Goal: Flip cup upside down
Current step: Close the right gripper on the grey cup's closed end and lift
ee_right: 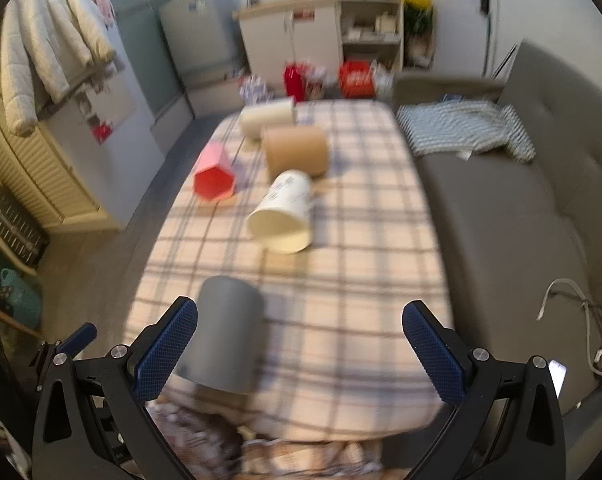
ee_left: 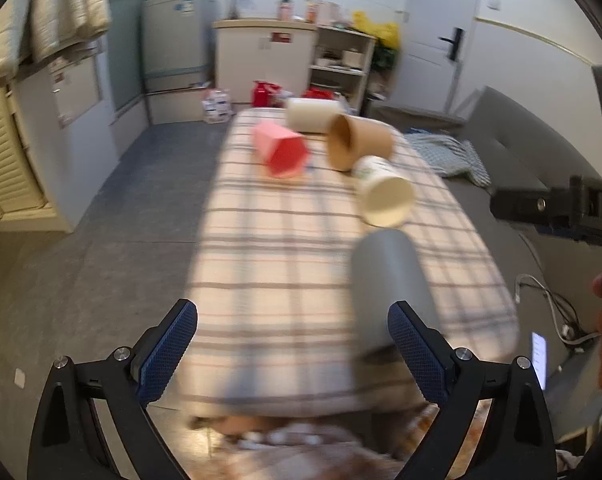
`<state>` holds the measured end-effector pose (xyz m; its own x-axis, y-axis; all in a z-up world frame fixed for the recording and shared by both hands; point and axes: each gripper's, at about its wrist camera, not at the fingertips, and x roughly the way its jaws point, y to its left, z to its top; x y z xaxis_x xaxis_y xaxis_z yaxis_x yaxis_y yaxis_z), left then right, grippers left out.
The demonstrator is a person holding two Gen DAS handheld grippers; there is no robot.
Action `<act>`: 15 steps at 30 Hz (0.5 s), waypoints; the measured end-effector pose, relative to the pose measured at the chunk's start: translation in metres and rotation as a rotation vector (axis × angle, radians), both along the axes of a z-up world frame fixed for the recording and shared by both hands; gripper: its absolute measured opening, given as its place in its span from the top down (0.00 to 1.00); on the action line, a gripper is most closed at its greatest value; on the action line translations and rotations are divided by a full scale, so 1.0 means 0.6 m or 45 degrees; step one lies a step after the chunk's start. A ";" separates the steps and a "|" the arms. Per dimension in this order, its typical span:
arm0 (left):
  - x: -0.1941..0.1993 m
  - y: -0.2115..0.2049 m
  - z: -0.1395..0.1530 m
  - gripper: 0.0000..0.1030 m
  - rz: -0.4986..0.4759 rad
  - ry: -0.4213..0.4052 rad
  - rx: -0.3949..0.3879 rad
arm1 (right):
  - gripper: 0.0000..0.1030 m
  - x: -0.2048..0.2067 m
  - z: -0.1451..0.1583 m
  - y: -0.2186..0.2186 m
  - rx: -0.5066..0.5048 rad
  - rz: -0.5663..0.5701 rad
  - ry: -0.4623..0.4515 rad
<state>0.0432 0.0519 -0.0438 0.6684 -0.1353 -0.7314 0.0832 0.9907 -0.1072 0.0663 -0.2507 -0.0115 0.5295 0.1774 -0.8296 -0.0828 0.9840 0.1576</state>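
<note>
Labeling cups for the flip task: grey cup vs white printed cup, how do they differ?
The grey cup stands mouth down, nearest the grippers; the white printed cup lies on its side farther up the table, open mouth showing. The grey cup is plain and dark; the white printed cup is pale with markings on its wall. Both rest on the checked tablecloth, ungripped.

Plain grey cup (ee_right: 225, 332) inverted, base up, near edge of checked tablecloth (ee_right: 365, 280)

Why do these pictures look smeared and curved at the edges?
Left wrist view: motion blur smears the cups and table, worst on the grey cup; window-light stripes cross the cloth. Right wrist view: softer blur, fisheye bends the sofa; gripper fingers stay sharp.
</note>
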 end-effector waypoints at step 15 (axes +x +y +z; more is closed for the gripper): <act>0.055 0.114 -0.042 0.04 0.135 0.076 -0.056 | 0.13 0.130 -0.139 0.117 -0.071 0.085 0.498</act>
